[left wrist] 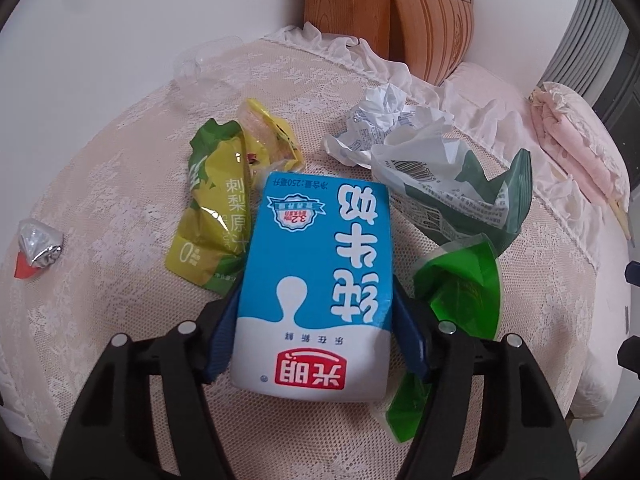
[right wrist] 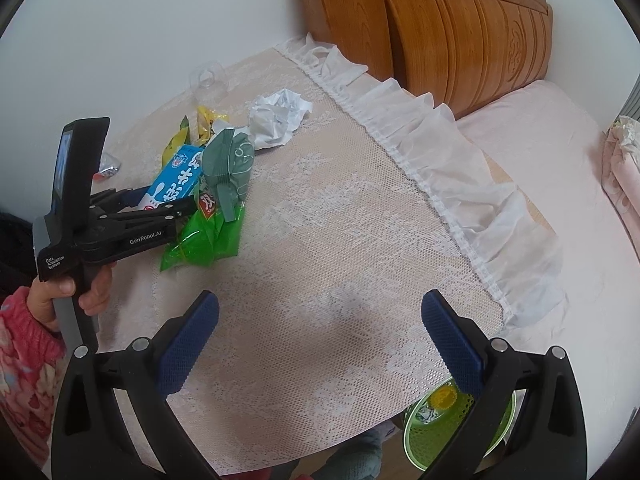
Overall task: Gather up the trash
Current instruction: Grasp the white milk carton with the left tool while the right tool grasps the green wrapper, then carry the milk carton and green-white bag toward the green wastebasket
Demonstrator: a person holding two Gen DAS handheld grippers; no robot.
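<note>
Broadly, a lace-covered counter (right wrist: 340,240) is seen beside a bed (right wrist: 560,184) with a carved wooden headboard (right wrist: 460,36); a frilled white trim (right wrist: 460,184) runs along the counter's edge nearest the bed. Trash is gathered near the counter's far corner, by the wall. A blue and white milk carton (left wrist: 316,280) lies flat there, and the left tool (left wrist: 316,332) is closed onto it, a blue pad pressed to each long side of the carton. Just beside the carton, toward the bed-side edge, a dark green bag (left wrist: 472,200) and a bright green wrapper (left wrist: 460,296) are piled, with crumpled white paper (left wrist: 384,124) farther back. On the carton's other side a yellow-green pouch (left wrist: 212,216) is laid, and a small foil wrapper (left wrist: 38,250) sits well apart from it. The right tool (right wrist: 320,344) is held spread wide over bare lace near the front edge, with nothing between its pads. Below that edge, a green mesh bin (right wrist: 452,428) is partly visible on the floor.
</note>
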